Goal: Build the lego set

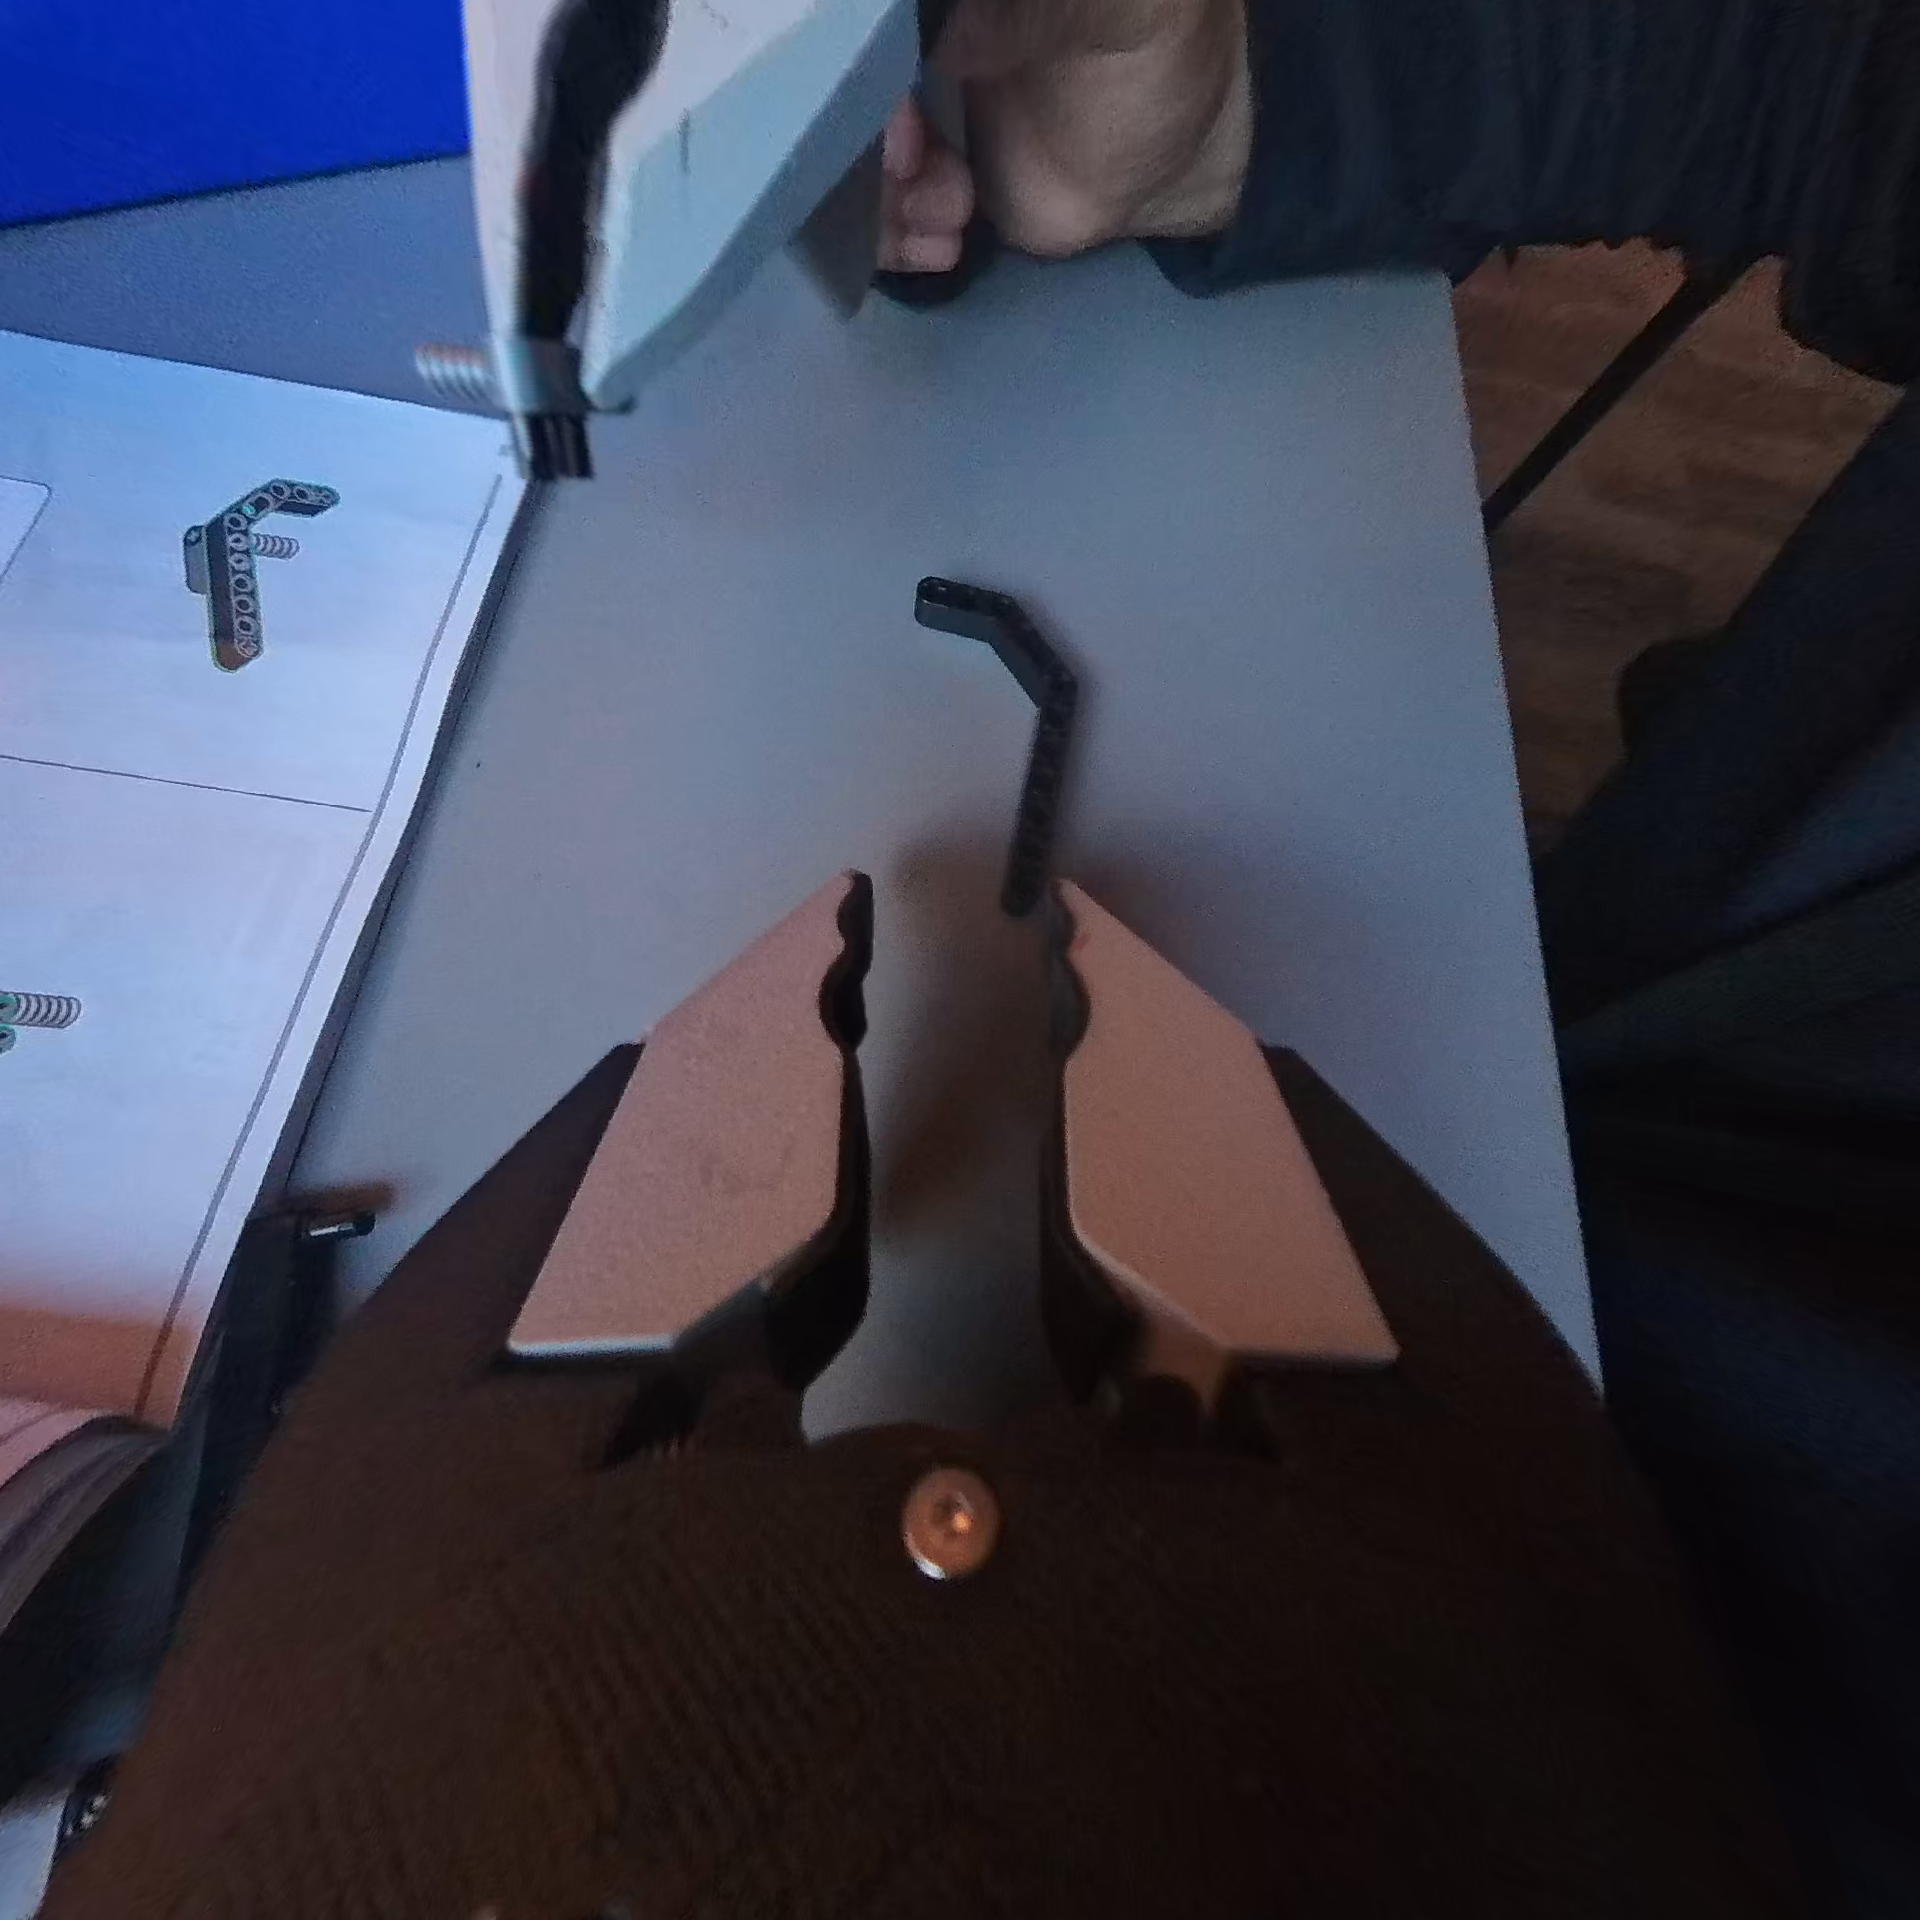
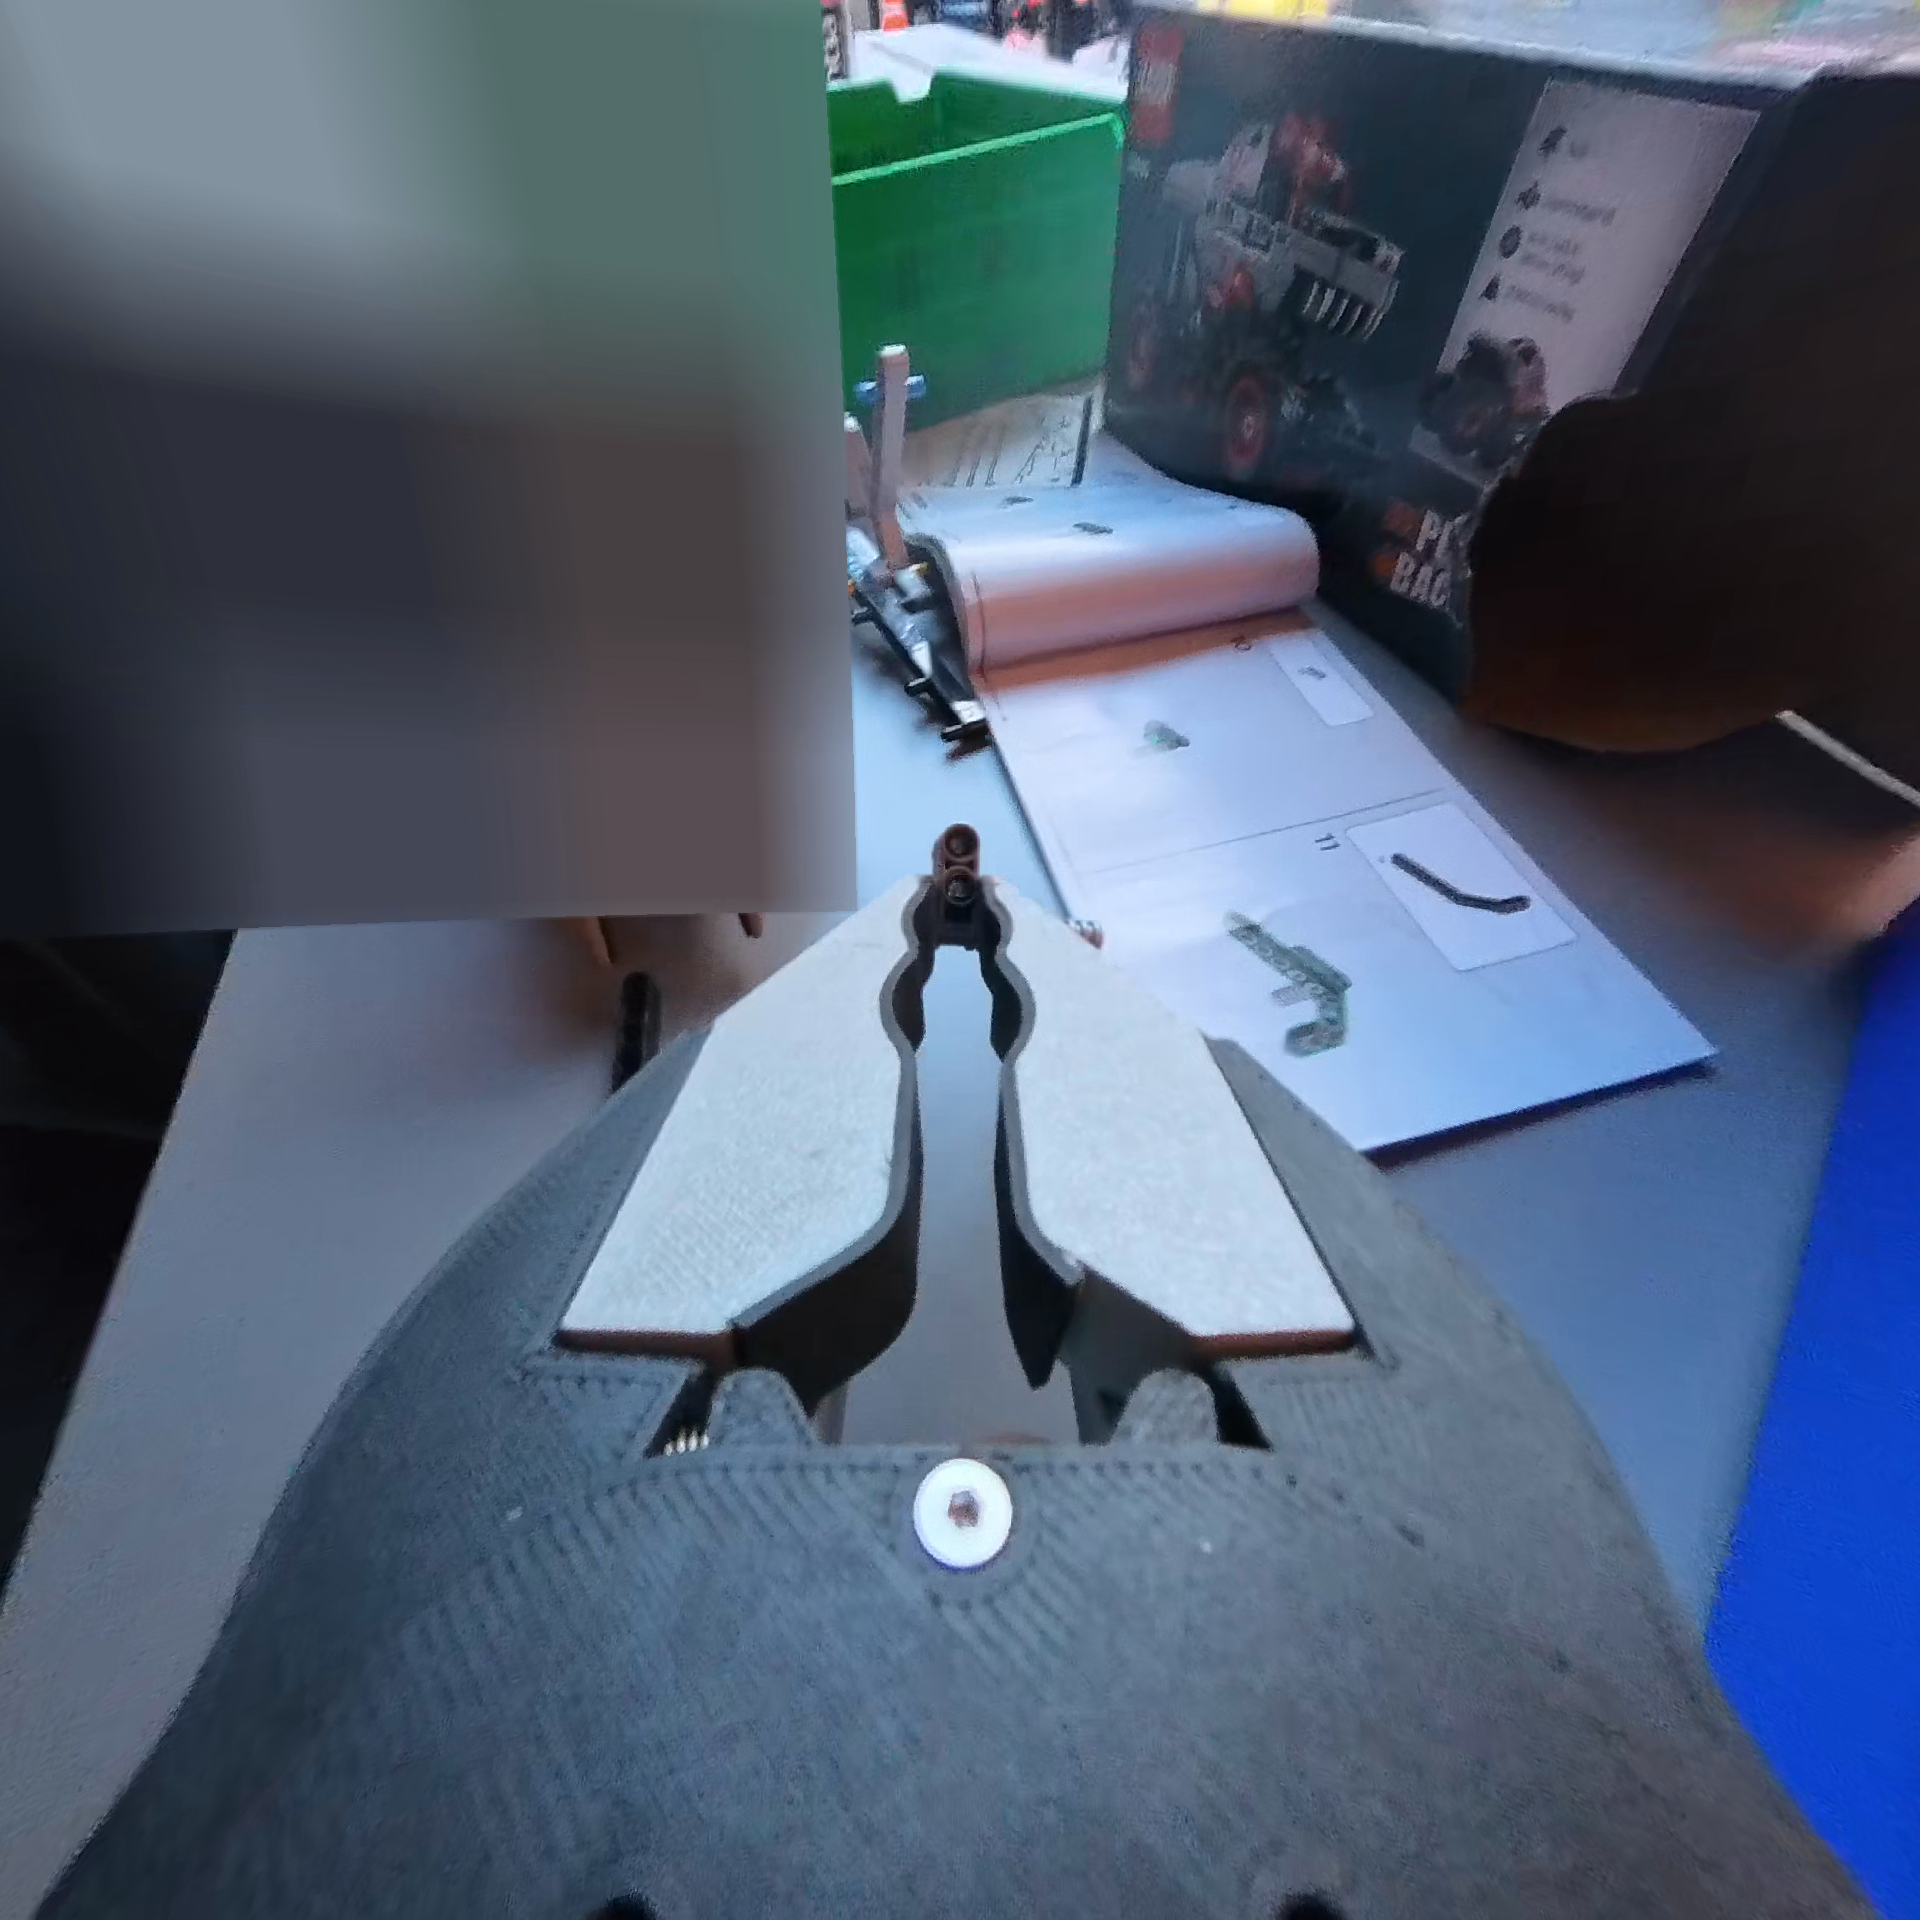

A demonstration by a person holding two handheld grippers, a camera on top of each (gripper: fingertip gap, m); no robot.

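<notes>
Bent black beam (image 1: 1023, 727) lies flat on the grey table (image 1: 1247, 499), centre frame, its near end just beside my left gripper (image 1: 961, 899), whose fingers stand apart around nothing. My right gripper (image 2: 958, 904) is pinched narrow on a small dark connector (image 2: 957, 868), mid-frame. Open instruction booklet (image 2: 1299, 831) lies right of it, the set's box (image 2: 1351, 312) at upper right, a green bin (image 2: 966, 239) behind.

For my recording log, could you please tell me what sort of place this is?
Probably an indoor hobby or work table set up for toy building: an open instruction booklet lies flat, the set's box stands behind it, and a green bin sits beyond.
</notes>
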